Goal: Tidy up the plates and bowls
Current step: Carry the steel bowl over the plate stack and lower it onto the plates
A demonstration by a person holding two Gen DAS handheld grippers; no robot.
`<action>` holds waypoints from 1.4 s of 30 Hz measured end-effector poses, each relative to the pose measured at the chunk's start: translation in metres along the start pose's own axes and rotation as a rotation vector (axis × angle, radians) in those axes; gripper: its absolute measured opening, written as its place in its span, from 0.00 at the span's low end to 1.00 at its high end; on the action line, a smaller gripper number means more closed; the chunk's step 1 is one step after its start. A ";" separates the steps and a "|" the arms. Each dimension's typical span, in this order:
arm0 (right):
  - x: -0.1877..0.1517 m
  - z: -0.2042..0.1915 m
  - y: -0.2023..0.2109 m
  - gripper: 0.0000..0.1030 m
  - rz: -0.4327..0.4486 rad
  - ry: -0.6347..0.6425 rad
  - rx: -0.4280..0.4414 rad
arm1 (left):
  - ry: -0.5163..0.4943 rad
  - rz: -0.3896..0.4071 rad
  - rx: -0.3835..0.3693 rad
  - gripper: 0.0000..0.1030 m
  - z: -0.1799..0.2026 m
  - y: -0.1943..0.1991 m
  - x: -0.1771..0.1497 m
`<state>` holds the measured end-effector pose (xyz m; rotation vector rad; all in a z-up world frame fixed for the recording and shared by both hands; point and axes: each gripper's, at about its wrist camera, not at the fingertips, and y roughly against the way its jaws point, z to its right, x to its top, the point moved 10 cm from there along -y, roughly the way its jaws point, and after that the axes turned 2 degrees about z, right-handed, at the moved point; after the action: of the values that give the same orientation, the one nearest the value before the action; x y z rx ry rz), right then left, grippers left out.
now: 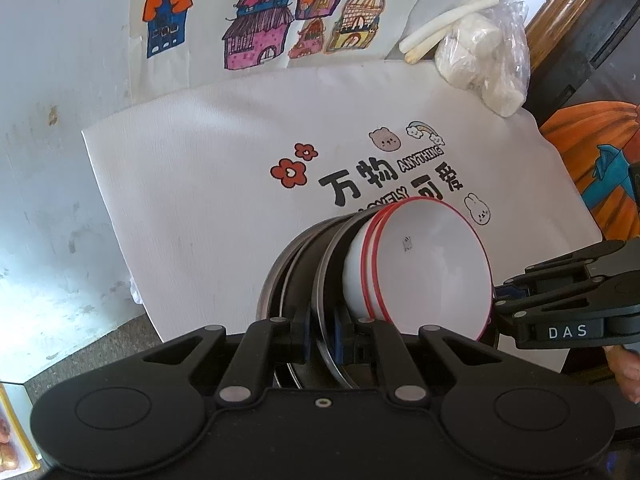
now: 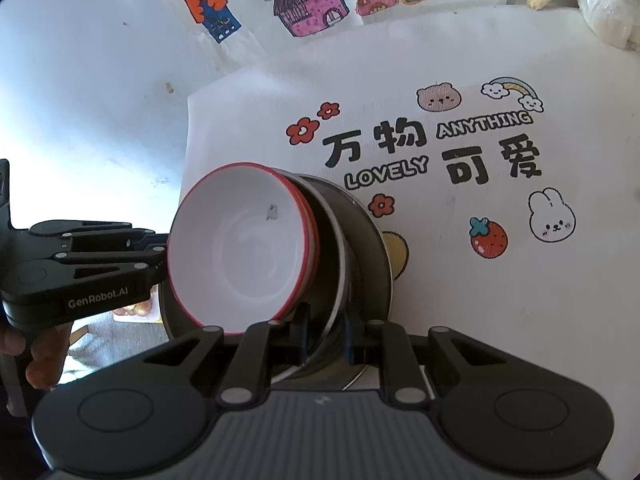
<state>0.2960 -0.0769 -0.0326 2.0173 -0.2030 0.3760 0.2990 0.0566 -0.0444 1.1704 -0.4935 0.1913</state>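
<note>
Your left gripper is pinched nearly closed on the thin rim of a metal plate, and that narrow bite is why the whole stack sits tilted just ahead of its fingers rather than flat. Directly in front of it, nested against the metal plates, two white bowls with red rims lean toward your other hand, held there by the plates behind them. Across the stack, your right gripper is likewise almost closed on a metal rim, so the load appears to be shared edge to edge, which keeps it from swinging. Beyond both sets of fingers lies the white printed cloth, the likely landing place. To the far right of the left gripper sit a bag of white lumps and pale sticks, well clear of the stack.
</note>
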 end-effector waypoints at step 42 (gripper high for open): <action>-0.003 -0.002 -0.002 0.20 -0.041 0.026 0.004 | 0.023 -0.003 -0.003 0.08 0.000 -0.004 -0.001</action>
<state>0.2931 -0.0741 -0.0349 2.0159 -0.1443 0.3765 0.3000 0.0549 -0.0484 1.1645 -0.4713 0.2006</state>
